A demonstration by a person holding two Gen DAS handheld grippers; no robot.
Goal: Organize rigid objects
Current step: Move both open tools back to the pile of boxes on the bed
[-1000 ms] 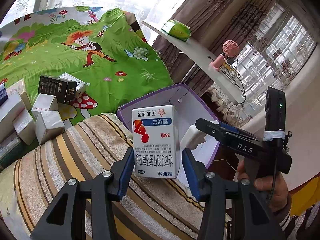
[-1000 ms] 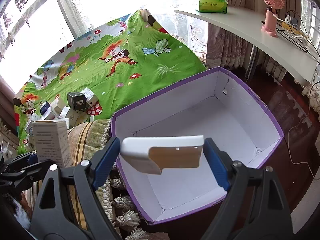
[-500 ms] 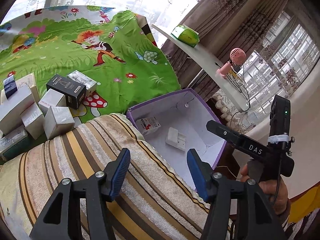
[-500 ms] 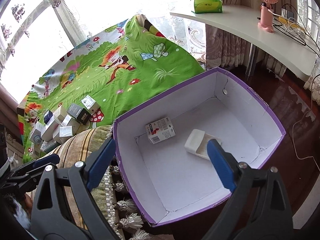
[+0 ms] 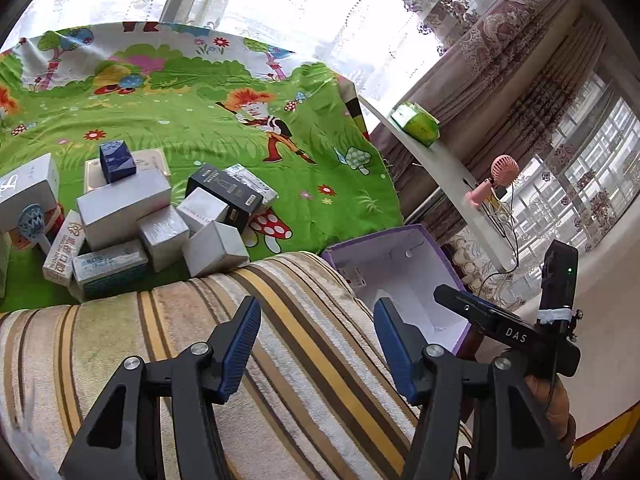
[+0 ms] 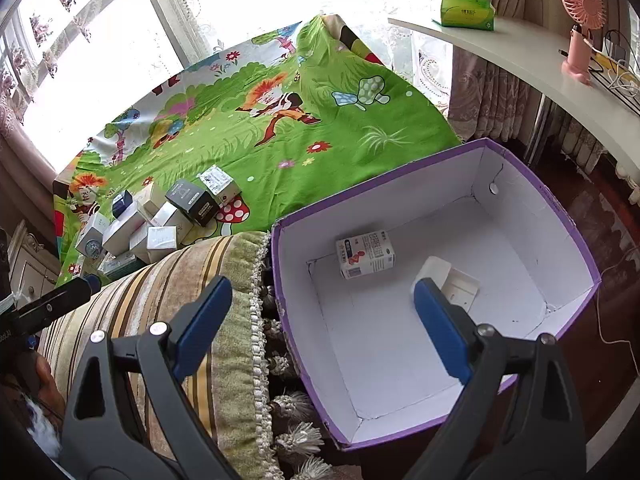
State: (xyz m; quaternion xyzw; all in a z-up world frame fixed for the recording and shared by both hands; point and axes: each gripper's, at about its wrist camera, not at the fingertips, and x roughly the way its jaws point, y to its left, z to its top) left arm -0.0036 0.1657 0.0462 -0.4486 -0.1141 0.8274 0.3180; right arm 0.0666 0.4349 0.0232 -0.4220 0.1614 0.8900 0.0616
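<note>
Bedding comes first: a green cartoon sheet (image 6: 280, 140) covers the bed, and a striped blanket (image 5: 240, 360) lies over its near edge. Just beside that edge, lower down, stands the purple box (image 6: 560, 216), white inside and without a lid, probably set there so things can be dropped in from the bed. On the sheet a heap of small boxes (image 5: 132, 220) sits tumbled together, touching and partly stacked; these look like the stock not yet sorted. Inside the purple box lie two things, well apart from the heap: a medicine carton (image 6: 366, 254) on its side near the back corner, and a white piece (image 6: 452, 280) beside it. The left gripper (image 5: 316, 338) hangs above the blanket, jaws spread and empty. The right gripper (image 6: 320, 320) hangs above the box's near wall, likewise spread and holding nothing.
</note>
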